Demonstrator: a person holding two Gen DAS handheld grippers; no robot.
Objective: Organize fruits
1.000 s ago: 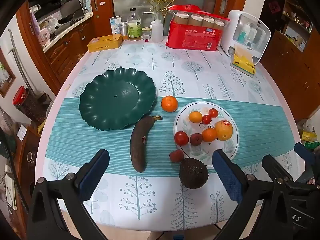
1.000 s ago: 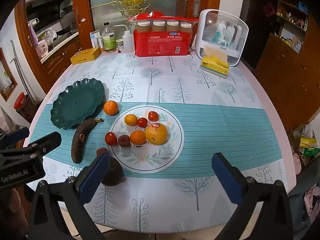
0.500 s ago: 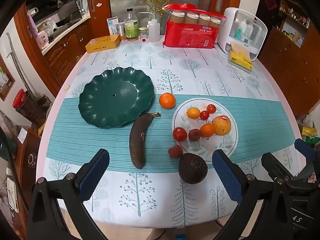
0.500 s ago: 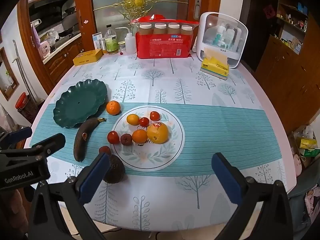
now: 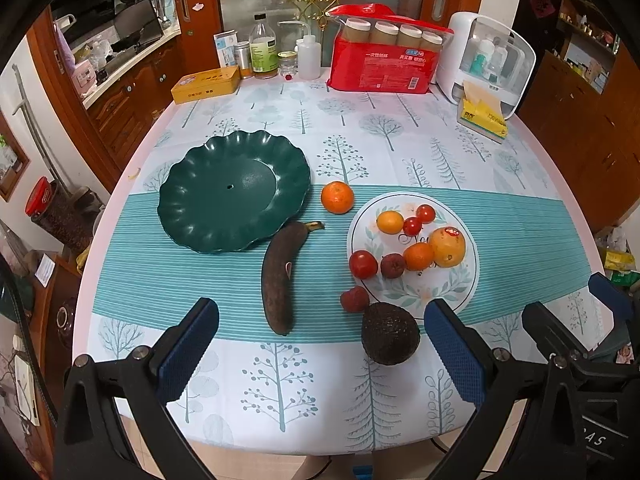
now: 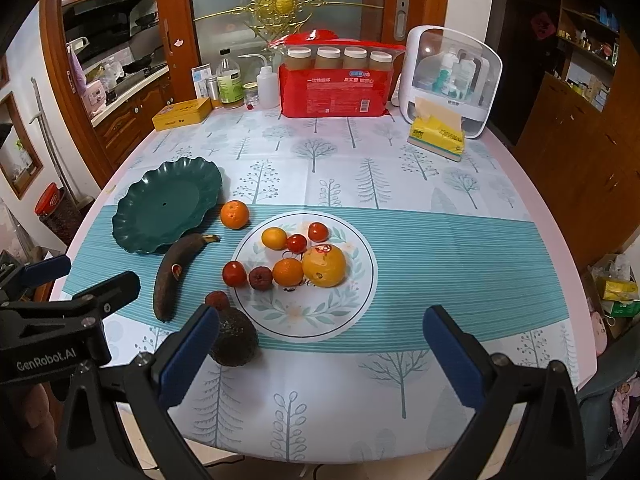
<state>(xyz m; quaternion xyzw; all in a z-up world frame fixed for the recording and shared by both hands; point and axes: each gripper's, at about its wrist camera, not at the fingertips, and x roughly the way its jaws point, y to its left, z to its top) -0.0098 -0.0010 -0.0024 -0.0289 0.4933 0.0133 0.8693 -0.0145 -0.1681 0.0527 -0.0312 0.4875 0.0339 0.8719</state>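
An empty dark green scalloped plate [image 5: 234, 192] [image 6: 168, 204] sits left of a white floral plate [image 5: 460, 288] [image 6: 360, 300] holding several small fruits and a large orange [image 5: 448, 247] [image 6: 324, 266]. On the cloth lie a brown banana [image 5: 278, 276] [image 6: 176, 274], a mandarin [image 5: 337, 197] [image 6: 235, 214], a small red fruit [image 5: 354, 299] [image 6: 217, 299] and a dark avocado [image 5: 390, 334] [image 6: 234, 336]. My left gripper [image 5: 320, 354] is open and empty, above the near table edge. My right gripper [image 6: 320, 356] is open and empty, near the avocado.
At the table's far edge stand a red pack of jars [image 5: 386, 62], a yellow tin [image 5: 206, 84], bottles [image 5: 264, 52], a white organizer [image 5: 486, 60] and a yellow tissue pack [image 5: 482, 116]. Wooden cabinets flank the table.
Both grippers have drawn back and risen slightly, so the table looks a little farther away. No fruit has moved. Both stay open.
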